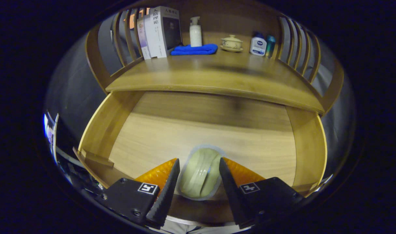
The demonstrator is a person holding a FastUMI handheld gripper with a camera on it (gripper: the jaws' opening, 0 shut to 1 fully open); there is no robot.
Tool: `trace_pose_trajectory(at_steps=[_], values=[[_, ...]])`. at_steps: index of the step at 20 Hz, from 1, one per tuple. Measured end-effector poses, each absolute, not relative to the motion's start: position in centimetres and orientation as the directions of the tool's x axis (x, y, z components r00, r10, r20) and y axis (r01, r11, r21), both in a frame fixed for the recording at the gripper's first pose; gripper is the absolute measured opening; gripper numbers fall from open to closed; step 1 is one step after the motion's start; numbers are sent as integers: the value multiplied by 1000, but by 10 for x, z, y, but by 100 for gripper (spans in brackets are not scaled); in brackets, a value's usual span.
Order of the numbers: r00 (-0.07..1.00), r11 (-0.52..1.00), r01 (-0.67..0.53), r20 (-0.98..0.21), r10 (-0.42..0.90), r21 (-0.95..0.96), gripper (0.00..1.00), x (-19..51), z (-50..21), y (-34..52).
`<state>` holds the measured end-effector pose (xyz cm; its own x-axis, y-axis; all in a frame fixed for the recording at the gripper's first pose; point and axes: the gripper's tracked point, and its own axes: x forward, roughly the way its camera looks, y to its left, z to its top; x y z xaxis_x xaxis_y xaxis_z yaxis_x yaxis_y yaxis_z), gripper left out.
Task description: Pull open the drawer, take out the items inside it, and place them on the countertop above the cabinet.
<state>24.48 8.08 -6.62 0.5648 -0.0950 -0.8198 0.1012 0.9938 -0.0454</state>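
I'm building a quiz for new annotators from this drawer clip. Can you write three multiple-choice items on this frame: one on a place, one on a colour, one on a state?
1. Where is the pale green packet?
A. On the countertop beside the books
B. In the open drawer, between the fingers of the hand-held gripper
C. On the folded towel

2. What colour is the folded towel on the countertop?
A. Blue
B. Red
C. White

3. What state is the drawer in?
A. Fully shut
B. Pulled open, with its wooden floor exposed
C. Taken out of the cabinet

Answers:
1 B: the packet lies on the drawer floor with the hand-held gripper straddling it, one finger on each side.
2 A: the towel in front of the pump bottle is bright blue.
3 B: the drawer's floor and side walls show below the countertop edge.
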Motion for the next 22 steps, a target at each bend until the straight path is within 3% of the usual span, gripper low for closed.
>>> trace_pose_trajectory(at_steps=[4, 8, 12, 17, 22], values=[[538, 994, 102, -839, -85, -36, 57, 244, -76, 81], [521, 995, 97, -850, -81, -35, 50, 243, -85, 79], [550, 994, 108, -834, -54, 7, 23, 247, -81, 79], [609, 996, 86, -793, -23, 36, 19, 252, -59, 81], [744, 999, 42, -667, -36, -7, 19, 262, -1, 82]])
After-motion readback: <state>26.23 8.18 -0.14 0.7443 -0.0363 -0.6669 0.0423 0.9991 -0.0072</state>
